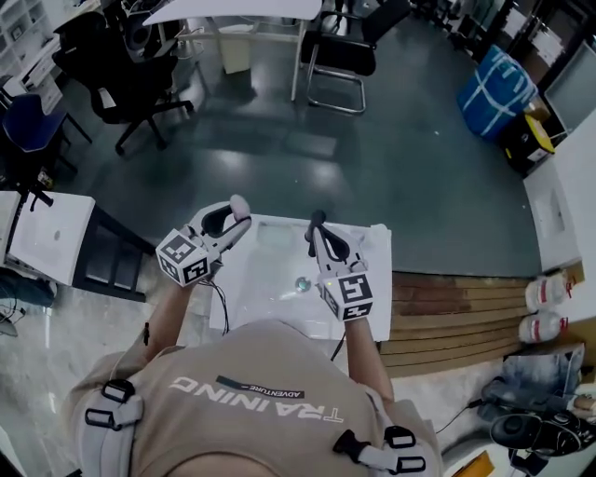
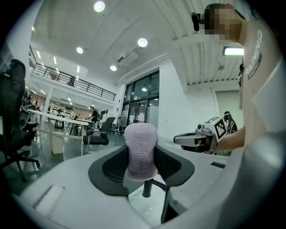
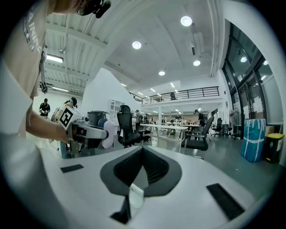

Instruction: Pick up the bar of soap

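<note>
The bar of soap (image 2: 140, 152) is pale lavender with stamped lettering. It stands upright between the dark pads of my left gripper (image 2: 141, 166), which is shut on it. In the head view the soap (image 1: 239, 205) sticks out of the left gripper (image 1: 231, 218), raised over the left edge of the white basin (image 1: 368, 244). My right gripper (image 1: 317, 226) hovers over the basin's middle, and its jaws (image 3: 143, 152) are shut with nothing between them. From the right gripper view the left gripper (image 3: 87, 132) and the soap (image 3: 107, 134) show at the left.
The basin has a metal drain (image 1: 302, 284) at its bottom. Wooden slats (image 1: 447, 317) lie to its right, and white bottles (image 1: 549, 293) stand further right. A white cabinet (image 1: 42, 238) is at the left. Office chairs (image 1: 121, 84) and a table (image 1: 242, 14) stand beyond on the grey floor.
</note>
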A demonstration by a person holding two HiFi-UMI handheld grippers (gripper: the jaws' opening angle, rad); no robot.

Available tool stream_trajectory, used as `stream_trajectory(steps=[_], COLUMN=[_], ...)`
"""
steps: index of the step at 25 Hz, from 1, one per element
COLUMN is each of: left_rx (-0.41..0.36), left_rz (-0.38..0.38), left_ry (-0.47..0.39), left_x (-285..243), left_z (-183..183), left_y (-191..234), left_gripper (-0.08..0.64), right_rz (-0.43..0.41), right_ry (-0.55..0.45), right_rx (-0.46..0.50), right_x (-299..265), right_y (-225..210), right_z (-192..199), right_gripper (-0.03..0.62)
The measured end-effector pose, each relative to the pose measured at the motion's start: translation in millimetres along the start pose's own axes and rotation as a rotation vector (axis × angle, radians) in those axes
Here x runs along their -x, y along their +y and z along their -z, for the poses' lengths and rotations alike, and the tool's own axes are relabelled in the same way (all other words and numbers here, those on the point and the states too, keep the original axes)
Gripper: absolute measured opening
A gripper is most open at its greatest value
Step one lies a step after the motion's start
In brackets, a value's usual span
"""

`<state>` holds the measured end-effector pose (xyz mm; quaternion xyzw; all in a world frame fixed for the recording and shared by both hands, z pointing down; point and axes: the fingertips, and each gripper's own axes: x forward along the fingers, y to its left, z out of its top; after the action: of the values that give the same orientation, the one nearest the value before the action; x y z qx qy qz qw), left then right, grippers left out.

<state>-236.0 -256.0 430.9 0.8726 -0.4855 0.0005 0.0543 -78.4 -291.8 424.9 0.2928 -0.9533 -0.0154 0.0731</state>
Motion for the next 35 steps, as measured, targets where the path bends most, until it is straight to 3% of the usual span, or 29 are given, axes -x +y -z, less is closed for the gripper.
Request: stream_trajectory(steps=[6, 16, 35], left_rx=[0.044, 0.035, 0.074], left_rz=[0.010, -0.012, -0.007], left_ry=[-0.037, -0.048, -0.023], left_x=[20.3, 24.5, 17.2], left_z=[-18.7, -28.1, -7.7], left_y=[-1.6, -1.0, -6.7], left_gripper=[0.178, 0.178, 0.178], right_rz=[0.001, 0.017, 0.033], right_ry=[-0.029, -0.072, -0.034], right_rx=[-0.035, -0.039, -0.066], right_x=[-3.5, -0.5, 10.3], right_y=[7.8, 2.8, 5.0], right_z=[-2.3, -21.6, 4.2], right_gripper=[-0.003, -0.003, -0.003])
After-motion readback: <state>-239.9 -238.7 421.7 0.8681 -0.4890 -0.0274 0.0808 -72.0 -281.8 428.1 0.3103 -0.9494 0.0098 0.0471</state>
